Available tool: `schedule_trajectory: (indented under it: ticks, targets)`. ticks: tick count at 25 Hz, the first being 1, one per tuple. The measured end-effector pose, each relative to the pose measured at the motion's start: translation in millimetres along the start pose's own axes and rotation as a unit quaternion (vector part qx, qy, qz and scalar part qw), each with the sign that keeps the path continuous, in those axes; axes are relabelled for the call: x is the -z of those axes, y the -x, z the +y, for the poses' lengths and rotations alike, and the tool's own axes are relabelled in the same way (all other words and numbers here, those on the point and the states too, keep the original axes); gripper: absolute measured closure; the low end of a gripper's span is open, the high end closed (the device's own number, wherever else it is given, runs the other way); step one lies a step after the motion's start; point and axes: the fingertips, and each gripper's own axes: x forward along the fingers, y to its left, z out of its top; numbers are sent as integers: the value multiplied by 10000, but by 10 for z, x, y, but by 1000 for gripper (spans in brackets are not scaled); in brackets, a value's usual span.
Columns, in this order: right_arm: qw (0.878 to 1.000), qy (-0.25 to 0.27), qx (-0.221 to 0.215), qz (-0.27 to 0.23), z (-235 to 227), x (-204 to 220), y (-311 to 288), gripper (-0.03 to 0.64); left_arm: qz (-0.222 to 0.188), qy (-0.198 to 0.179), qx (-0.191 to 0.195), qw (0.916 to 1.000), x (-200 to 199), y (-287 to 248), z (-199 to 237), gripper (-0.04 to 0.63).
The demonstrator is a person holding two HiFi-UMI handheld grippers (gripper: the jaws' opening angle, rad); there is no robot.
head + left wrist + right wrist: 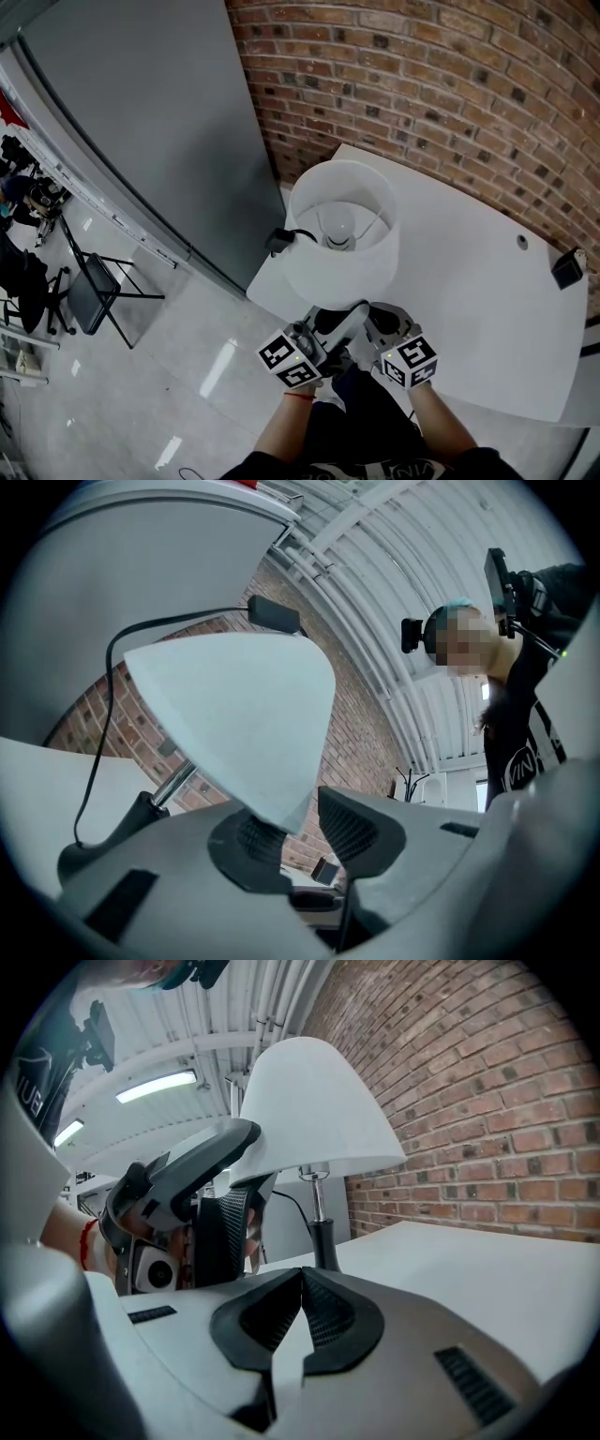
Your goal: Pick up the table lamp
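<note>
Left gripper stands with its jaws apart, straddling the lower rim of the shade. The rim dips between the two pads, and brick shows through the gap beside the right-hand pad, so nothing is clamped yet. Whether the other pad already touches the fabric is hard to say from this angle. Right gripper is clenched on nothing, pads pressed together, just beside its partner and low in front of the stem.

The table lamp stands at the left corner of the table, close to the near-left edge, with its cord trailing over that edge.

The main risk is the grip point. A thin shade rim is a poor handle: a squeeze there may dent or buckle it, and a lift from one side would probably let the lamp swing or tilt on its stem. So near the edge, a tilt could carry it off the table. The cord may also snag or pull tight as the lamp rises. With the right gripper empty, nothing steadies the stem.
</note>
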Motion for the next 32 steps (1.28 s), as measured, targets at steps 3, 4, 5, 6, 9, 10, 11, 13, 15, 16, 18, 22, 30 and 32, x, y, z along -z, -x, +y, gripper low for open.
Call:
schedule_trajectory:
  ticks: [3, 4, 5, 6, 9, 10, 11, 13, 15, 16, 18, 22, 30, 32]
  targets:
    - [9999, -101, 32, 59, -58, -14, -17, 615, 27, 60, 86, 9999, -7, -11, 6, 521]
    - [9999, -127, 36, 82, -72, -8, -30, 615, 34, 79, 126, 9999, -7, -15, 9, 528]
    - [9998, -147, 40, 110, -83, 1, -45, 614, 44, 94, 160, 9998, -7, -17, 13, 535]
    - [9998, -163, 44, 139, -91, 11, -62, 614, 57, 99, 185, 9998, -7, -19, 19, 541]
    - [9996, -198, 43, 212, -99, 32, -108, 615, 116, 66, 203, 9997, -7, -27, 30, 555]
    - [9995, -205, 37, 234, -95, 37, -116, 615, 129, 59, 198, 9997, -6, -30, 28, 557]
    - [9995, -207, 30, 255, -90, 41, -121, 615, 136, 57, 193, 9997, -5, -34, 24, 558]
    - [9994, -203, 10, 292, -76, 40, -132, 614, 134, 62, 175, 9997, -13, -39, 18, 560]
    - [9993, -195, -12, 327, -67, 17, -161, 614, 122, 83, 154, 9998, -53, -48, 29, 560]
    - [9992, -192, -8, 348, -74, -3, -184, 614, 115, 98, 143, 9998, -85, -55, 43, 560]
    - [9990, -188, 36, 404, -114, -38, -239, 614, 95, 136, 126, 9998, -151, -73, 85, 561]
    - [9983, -219, 89, 534, -169, -63, -336, 614, 80, 210, 91, 9997, -237, -92, 159, 565]
    - [9981, -171, 90, 586, -207, -191, -498, 614, 29, 280, 49, 9996, -436, -205, 299, 574]
    - [9978, -167, 119, 628, -223, -197, -523, 614, 27, 318, 45, 9995, -481, -236, 328, 577]
